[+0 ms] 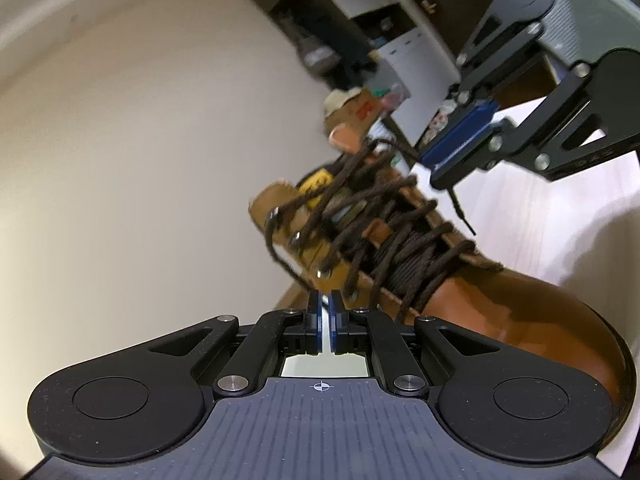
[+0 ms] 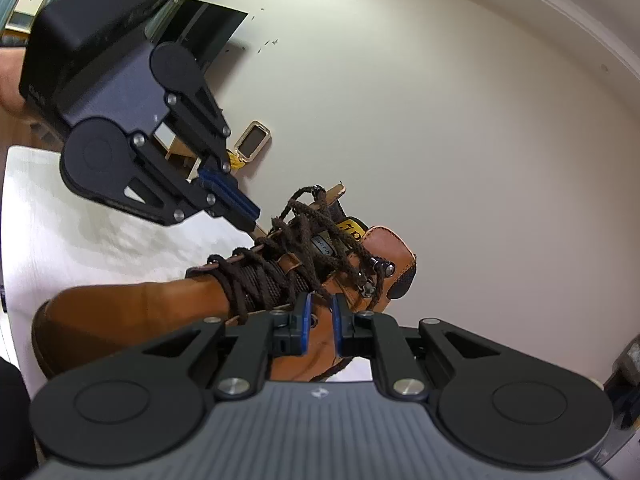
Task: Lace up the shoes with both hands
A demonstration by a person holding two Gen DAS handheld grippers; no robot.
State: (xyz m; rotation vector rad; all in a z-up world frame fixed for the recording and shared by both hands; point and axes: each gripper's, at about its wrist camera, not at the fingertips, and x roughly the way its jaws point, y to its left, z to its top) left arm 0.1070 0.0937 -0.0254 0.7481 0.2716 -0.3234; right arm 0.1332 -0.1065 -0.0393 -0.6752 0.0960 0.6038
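In the left wrist view the left gripper (image 1: 327, 300) shows its blue pads parted by only a thin slit at 6 o'clock, with nothing pinched; a loose strand of the brown lace (image 1: 400, 232) hangs just beside the tips. The tan boot (image 1: 520, 312) lies across the white table (image 1: 560, 208), toe toward 4 o'clock. At 2 o'clock the right gripper (image 1: 452, 152) hovers near the boot's collar, a lace end dangling below it.

In the right wrist view its own fingers (image 2: 306, 320) stand a little apart over bare leather, gripping nothing. The left gripper sits at 10 o'clock, slightly parted and empty.

Judging by this, the lace already criss-crosses the eyelets and upper hooks; what seems left is tightening and tying the ends
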